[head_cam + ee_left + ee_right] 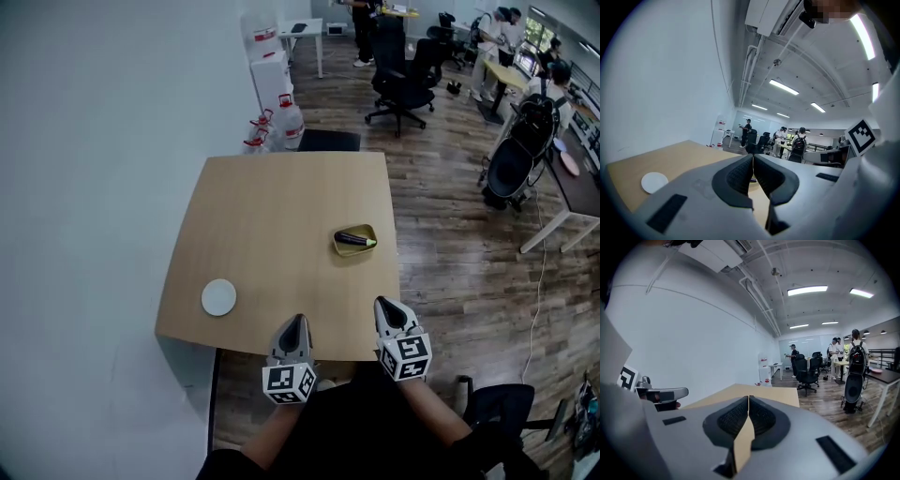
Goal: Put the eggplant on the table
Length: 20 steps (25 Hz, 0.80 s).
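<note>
Hovering closed+empty: L gripper point(296, 320), R gripper point(385, 304); eggplant point(354, 240) in tray point(338, 247), plate point(218, 297) far left.

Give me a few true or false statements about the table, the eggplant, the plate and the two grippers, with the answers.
1. The eggplant lies in a small dish on the table. True.
2. Both grippers are open. False: the left gripper and the right gripper are both shut, with nothing between their jaws.
3. A white plate sits near the table's left edge. True.
4. The dish touches the plate. False: they are well apart, with the dish near the right edge.
</note>
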Each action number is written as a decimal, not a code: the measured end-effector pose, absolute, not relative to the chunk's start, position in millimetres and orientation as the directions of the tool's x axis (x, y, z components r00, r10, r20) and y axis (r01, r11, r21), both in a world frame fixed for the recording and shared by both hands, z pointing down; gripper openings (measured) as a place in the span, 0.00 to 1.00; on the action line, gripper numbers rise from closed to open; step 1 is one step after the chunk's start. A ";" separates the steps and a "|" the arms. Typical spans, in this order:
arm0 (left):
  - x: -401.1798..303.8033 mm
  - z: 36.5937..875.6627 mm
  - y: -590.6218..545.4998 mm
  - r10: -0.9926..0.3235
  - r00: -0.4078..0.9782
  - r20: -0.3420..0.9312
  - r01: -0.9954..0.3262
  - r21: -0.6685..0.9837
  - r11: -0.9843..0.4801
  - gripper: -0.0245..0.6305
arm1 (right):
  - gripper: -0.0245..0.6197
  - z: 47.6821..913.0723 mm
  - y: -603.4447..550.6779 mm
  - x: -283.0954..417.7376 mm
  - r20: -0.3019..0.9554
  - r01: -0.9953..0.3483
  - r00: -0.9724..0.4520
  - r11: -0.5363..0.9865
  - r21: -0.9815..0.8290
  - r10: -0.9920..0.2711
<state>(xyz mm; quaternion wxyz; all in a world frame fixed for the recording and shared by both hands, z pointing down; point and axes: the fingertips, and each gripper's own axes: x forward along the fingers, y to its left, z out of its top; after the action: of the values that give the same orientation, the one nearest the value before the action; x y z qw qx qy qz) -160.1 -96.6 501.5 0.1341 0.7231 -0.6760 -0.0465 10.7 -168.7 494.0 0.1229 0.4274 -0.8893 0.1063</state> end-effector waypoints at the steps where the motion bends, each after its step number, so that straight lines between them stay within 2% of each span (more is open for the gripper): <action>1: -158.9 502.3 -99.5 -0.988 0.099 0.119 -0.967 0.248 -0.067 0.06 | 0.14 491.0 -167.7 12.6 0.299 -0.792 -0.598 0.605 -0.080 -0.743; 5: -152.8 502.3 -108.9 -0.983 0.146 0.115 -0.967 0.229 -0.116 0.06 | 0.14 483.8 -168.3 26.4 0.274 -0.822 -0.560 0.565 -0.069 -0.782; 12: -157.6 499.1 -108.1 -0.986 0.139 0.094 -0.967 0.228 -0.115 0.06 | 0.13 488.3 -168.0 40.3 0.297 -0.859 -0.498 0.511 -0.035 -0.815; 20: -160.7 501.8 -109.2 -0.984 0.146 0.100 -0.962 0.248 -0.117 0.06 | 0.13 490.2 -165.1 33.5 0.305 -0.850 -0.506 0.526 -0.019 -0.807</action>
<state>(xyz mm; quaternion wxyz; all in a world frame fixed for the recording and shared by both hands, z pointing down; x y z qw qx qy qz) -160.7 -109.2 501.8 0.1277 0.7461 -0.6520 -0.0443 33.5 -165.1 490.2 0.1301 0.4795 -0.8638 0.0835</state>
